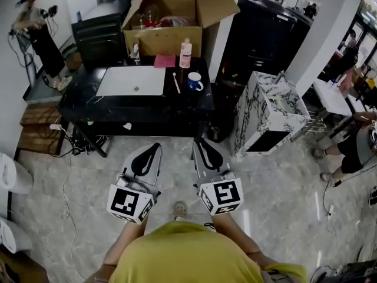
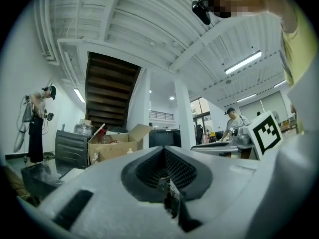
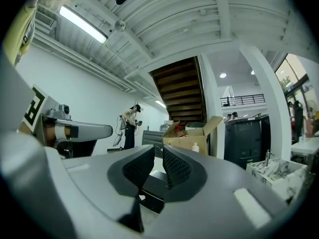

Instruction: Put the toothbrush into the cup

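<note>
Head view: white plastic toothbrush beside blue ceramic cup, twelve o'clock; your left gripper closed, right gripper slightly apart, both empty, aimed there.

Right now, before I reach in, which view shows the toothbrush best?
The head view: the toothbrush lies in full sight on the black table, just beside the blue cup. Both gripper views look level toward the table, and the toothbrush cannot be made out in either.
</note>
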The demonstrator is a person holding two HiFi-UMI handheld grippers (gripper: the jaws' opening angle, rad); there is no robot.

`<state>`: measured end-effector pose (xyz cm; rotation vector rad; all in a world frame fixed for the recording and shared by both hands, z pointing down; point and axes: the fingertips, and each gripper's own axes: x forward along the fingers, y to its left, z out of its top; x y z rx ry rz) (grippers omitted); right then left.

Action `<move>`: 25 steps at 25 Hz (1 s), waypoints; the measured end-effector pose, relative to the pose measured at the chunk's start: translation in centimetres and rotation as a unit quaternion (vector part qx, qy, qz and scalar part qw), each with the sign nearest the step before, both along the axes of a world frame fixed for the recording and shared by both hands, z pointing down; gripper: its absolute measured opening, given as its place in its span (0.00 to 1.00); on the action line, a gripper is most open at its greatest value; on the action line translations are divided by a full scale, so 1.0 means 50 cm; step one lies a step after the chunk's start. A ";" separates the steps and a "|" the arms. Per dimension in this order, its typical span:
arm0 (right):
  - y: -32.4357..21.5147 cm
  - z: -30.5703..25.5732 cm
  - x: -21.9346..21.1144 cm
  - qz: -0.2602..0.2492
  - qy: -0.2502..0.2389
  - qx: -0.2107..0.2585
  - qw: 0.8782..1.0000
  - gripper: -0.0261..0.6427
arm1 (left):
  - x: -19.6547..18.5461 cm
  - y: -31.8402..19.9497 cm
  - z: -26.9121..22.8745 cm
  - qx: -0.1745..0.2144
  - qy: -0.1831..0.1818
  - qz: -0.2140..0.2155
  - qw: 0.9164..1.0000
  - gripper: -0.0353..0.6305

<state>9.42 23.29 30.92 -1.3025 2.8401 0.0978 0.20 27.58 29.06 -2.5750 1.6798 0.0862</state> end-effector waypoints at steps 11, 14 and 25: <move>-0.203 0.040 -0.025 -0.022 0.006 -0.016 1.000 0.17 | -0.019 -0.181 0.039 -0.006 0.006 -0.020 1.000 0.05; -0.236 0.058 -0.033 -0.023 0.012 -0.026 0.999 0.17 | -0.032 -0.213 0.053 -0.013 0.009 -0.024 1.000 0.05; -0.432 0.130 -0.124 -0.011 0.046 -0.049 0.998 0.17 | -0.101 -0.426 0.102 -0.031 0.013 0.007 0.999 0.05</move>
